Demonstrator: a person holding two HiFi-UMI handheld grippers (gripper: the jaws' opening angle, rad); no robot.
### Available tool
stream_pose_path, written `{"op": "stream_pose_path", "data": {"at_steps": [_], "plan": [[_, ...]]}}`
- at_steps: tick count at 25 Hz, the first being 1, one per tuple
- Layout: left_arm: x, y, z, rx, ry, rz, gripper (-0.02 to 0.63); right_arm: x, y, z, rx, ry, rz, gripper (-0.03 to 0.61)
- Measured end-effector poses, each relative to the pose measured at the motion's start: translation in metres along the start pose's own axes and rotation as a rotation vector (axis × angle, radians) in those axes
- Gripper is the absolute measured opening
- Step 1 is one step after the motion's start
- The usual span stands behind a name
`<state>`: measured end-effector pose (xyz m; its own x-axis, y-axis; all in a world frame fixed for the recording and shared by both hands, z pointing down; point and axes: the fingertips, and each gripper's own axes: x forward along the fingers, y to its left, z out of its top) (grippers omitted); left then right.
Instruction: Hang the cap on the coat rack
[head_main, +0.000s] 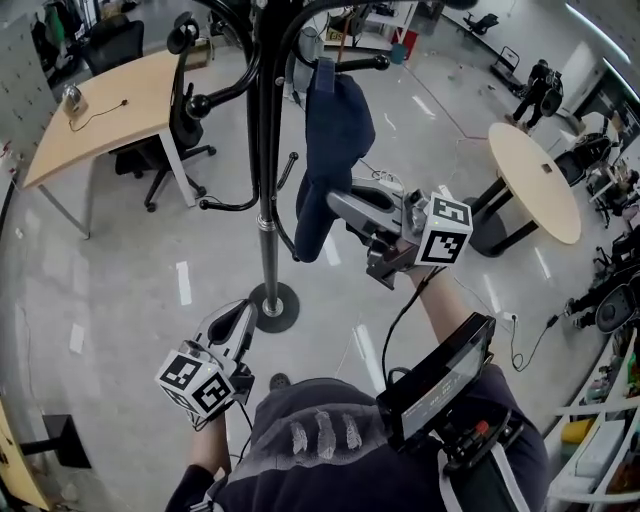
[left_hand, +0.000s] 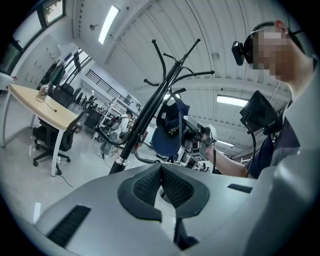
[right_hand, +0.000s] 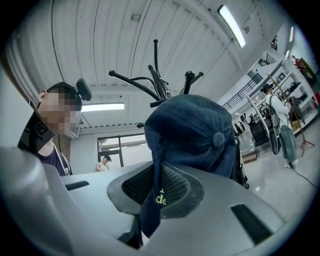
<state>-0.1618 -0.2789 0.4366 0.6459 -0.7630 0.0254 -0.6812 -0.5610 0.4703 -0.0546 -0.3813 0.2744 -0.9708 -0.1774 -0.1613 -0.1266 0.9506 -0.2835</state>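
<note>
Item, cap (head_main: 325, 150): dark blue cloth with a button on the crown and small yellow lettering on the pinched edge. It hangs lengthwise beside the pole of the coat rack (head_main: 265, 150), its upper end up against a knobbed hook arm. Whether it bears on that hook cannot be told. Item, right gripper (head_main: 340, 205): raised at mid-height to the right of the pole, with its marker cube toward the person. Its jaws are closed on a fold of the cap's lower edge, and in the right gripper view the cloth runs down between the ribbed black pads (right_hand: 172, 187) while the crown bulges above them. Item, left gripper (head_main: 243, 310): held low near the person's body, close to the rack's round base (head_main: 273, 305) and well apart from the cap. Its jaws are pressed together with nothing between them. Item, coat rack: a black pole on a disc foot, with several curved arms ending in knobs, some rising above the cap. Item, surroundings: a glossy grey floor, a curved wooden desk (head_main: 100, 110) with a black office chair (head_main: 175, 130) at the upper left, and a round table (head_main: 535, 180) at the right. A dark screen (head_main: 440, 380) is mounted at the person's chest.
</note>
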Motion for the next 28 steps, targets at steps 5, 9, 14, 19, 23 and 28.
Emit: {"op": "stream_pose_path", "data": {"at_steps": [5, 9, 14, 19, 23, 28], "plan": [[0.004, -0.005, -0.002, -0.001, 0.002, -0.011, 0.008, 0.003, 0.012, 0.007, -0.002, -0.001, 0.037, 0.032], [0.007, -0.003, -0.001, -0.01, 0.011, -0.013, 0.008, 0.009, 0.023, 0.014, -0.022, -0.006, 0.071, 0.032], [0.011, 0.001, -0.007, -0.026, 0.03, -0.016, 0.008, 0.014, 0.026, 0.013, -0.015, -0.013, 0.096, 0.032], [0.019, -0.007, -0.004, -0.024, 0.026, -0.024, 0.008, 0.015, 0.026, 0.015, -0.018, -0.014, 0.1, 0.032], [0.017, -0.01, -0.005, -0.026, 0.028, -0.015, 0.008, 0.012, 0.021, 0.008, -0.003, 0.008, 0.078, 0.032], [0.015, -0.009, -0.007, -0.025, 0.029, -0.014, 0.008, 0.005, 0.006, 0.0, 0.028, 0.014, 0.007, 0.032]]}}
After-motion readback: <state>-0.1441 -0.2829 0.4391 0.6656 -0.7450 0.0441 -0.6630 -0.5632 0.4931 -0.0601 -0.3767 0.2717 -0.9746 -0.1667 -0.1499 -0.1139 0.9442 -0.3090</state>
